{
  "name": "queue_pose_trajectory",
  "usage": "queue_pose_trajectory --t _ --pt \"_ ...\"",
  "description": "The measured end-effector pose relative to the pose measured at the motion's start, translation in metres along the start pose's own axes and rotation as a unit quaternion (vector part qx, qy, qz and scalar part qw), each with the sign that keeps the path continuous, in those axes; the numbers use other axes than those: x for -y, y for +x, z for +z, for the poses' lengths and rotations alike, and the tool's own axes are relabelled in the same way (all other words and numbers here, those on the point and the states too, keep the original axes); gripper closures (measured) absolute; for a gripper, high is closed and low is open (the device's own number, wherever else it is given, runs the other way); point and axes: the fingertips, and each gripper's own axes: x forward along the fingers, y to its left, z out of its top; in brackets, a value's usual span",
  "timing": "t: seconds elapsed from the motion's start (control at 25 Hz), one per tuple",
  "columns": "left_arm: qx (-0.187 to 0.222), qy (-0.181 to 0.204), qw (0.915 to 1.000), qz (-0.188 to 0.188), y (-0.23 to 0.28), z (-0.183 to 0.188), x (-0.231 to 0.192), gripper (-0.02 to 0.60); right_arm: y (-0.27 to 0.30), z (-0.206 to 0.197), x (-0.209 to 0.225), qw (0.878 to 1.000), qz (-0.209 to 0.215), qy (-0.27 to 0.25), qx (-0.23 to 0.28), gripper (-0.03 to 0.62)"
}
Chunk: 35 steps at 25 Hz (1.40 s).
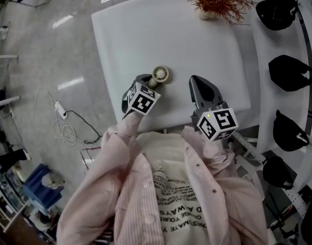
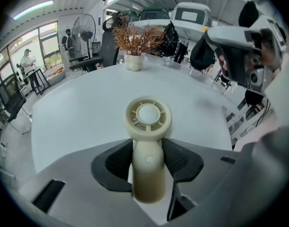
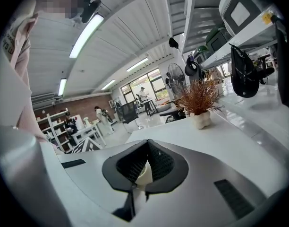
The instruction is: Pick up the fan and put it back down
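Left gripper view is showing us the left gripper (image 2: 149, 167) gripping the cream handle of the fan (image 2: 148, 143) between its two dark pads. The jaws are standing fairly wide only because the handle is filling the gap, and the round grille is pointing away over the near part of the white table (image 2: 88, 112). We are judging this to be the set-down, though we cannot tell whether the fan is touching the top. To do it well, we are advising a slow descent, a squeeze held until the fan is resting, then jaws parting straight outward so the pads are not dragging it. Head view is showing that arm reaching forward, its gripper angled steeply down. The right gripper (image 1: 195, 80) is hovering nearby, jaws pinched almost together and carrying nothing.
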Motion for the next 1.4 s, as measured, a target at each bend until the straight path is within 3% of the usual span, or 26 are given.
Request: queue_pose_trajectory --t 0.68,1.08,1.2,1.4 --pt "-0.029 0.002 0.9995 0.013 0.005 -0.009 0.001 0.396 -0.006 -0.003 0.002 1.0 -0.005 0.001 0.002 0.595" --pt "-0.022 0.001 0.9995 0.023 0.004 -0.009 0.0 0.393 -0.012 -0.004 -0.001 1.0 -0.007 0.003 0.004 0.595" --pt "-0.015 -0.008 0.9991 0.039 0.002 -0.009 -0.005 0.343 -0.013 -0.003 -0.003 1.0 -0.007 0.003 0.007 0.595" --pt "-0.004 -0.008 0.9993 0.036 -0.003 -0.013 0.0 0.325 -0.013 -0.002 -0.007 1.0 -0.006 -0.001 0.009 0.594"
